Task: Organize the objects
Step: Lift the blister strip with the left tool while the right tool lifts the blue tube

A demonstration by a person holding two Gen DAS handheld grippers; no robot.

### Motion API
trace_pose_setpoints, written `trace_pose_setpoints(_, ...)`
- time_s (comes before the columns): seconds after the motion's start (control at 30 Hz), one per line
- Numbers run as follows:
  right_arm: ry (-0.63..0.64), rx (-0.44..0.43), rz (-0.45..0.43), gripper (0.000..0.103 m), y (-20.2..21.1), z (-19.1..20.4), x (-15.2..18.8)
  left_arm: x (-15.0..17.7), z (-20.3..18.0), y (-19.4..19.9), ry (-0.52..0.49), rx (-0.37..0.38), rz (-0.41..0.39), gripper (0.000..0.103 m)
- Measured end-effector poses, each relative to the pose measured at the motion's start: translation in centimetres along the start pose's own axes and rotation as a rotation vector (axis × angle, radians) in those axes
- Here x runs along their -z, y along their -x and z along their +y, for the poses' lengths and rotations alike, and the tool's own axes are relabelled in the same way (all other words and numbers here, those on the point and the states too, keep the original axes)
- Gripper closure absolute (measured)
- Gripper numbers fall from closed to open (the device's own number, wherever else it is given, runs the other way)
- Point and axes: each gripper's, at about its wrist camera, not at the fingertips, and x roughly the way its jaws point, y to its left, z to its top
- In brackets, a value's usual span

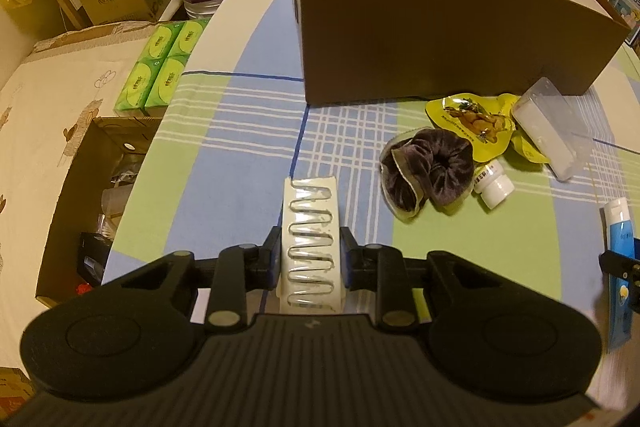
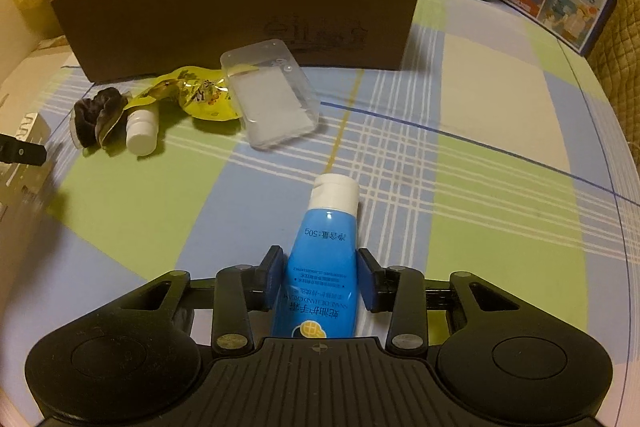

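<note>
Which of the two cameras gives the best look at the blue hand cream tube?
The right wrist view: the blue hand cream tube lies full length between the right tongs, white cap and label visible. The left wrist view catches only a sliver at its right edge.

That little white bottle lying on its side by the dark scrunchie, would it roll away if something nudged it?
Probably. The small white round bottle lies on its side on the flat checked tablecloth, so a sideways nudge would likely roll it. The dark velvet scrunchie right beside it might stop it one way. It looks small and probably light.
</note>
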Motion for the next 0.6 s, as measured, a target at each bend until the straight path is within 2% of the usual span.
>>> trace_pose_setpoints(0.37,-0.030,-0.065,0.000,0.068,0.1,-1.1,0.1,0.4,-0.5,0.6,-0.008,0.028,0.011,0.080)
trace_pose_setpoints(0.6,-0.102,-0.115,-0.003,0.068,0.6,-2.4,0.0,-0.1,-0.6,2.0,-0.010,0.038,-0.026,0.080)
